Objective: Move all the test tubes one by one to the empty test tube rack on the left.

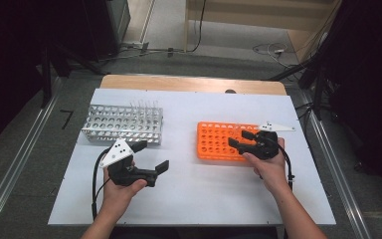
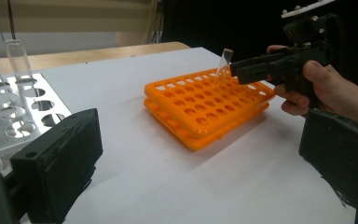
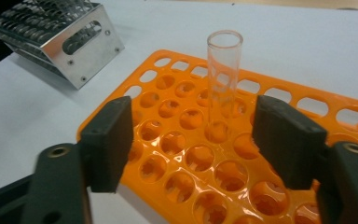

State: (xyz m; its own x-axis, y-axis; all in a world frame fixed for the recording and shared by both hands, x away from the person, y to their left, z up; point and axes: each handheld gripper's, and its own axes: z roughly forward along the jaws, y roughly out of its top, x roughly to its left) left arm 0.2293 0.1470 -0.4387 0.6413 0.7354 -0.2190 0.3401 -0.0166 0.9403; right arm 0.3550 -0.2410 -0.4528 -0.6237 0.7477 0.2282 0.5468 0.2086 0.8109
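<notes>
Tube (image 3: 223, 79) upright in rack (image 3: 177, 140), between right claw (image 3: 193, 140) pads, untouched.

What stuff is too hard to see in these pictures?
- Glass tube: its bottom end, blurred behind the orange rack holes, right gripper view.
- Metal rack: cut off by the left edge, left gripper view.
- Tubes in the metal rack, too small to count, high view.

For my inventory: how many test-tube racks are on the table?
2: a metal rack on the table's left side, holding clear tubes, and an orange rack on the right side, with one clear tube standing in it.
</notes>
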